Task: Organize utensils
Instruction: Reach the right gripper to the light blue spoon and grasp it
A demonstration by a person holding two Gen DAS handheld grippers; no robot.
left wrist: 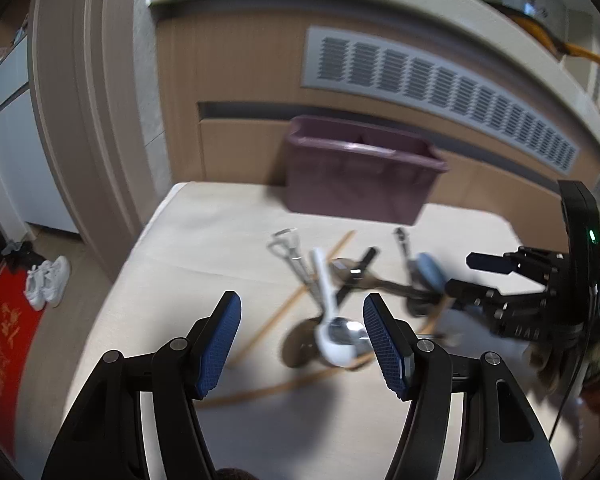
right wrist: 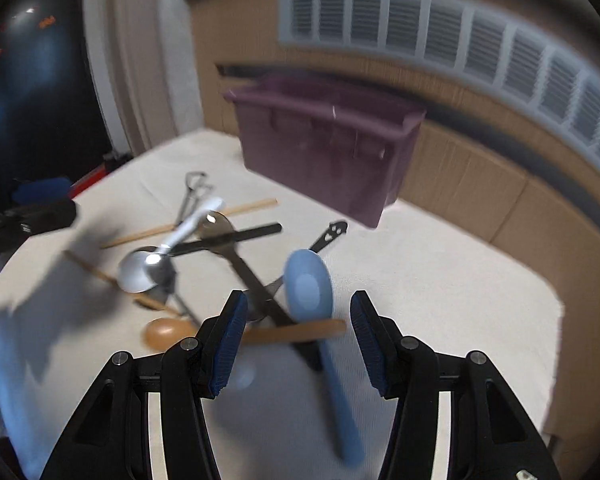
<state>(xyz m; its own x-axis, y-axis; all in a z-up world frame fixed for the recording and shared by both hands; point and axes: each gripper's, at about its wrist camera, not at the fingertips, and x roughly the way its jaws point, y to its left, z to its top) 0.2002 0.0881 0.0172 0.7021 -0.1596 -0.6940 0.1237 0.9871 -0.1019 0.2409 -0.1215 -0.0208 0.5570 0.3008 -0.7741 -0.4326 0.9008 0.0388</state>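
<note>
Presently utensil pile [right wrist: 228,264] noted heaped on tabletop [right wrist: 440,280], before purple bin [right wrist: 320,148]. Left claw [left wrist: 302,334] and right claw [right wrist: 296,336] held wide, nothing gripped; blue spoon [right wrist: 312,292] seen between right pads.

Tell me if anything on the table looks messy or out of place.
Yes: the utensils lie in a crossed heap, with the blue spoon over a wooden spoon, none visibly in the purple bin behind.
</note>
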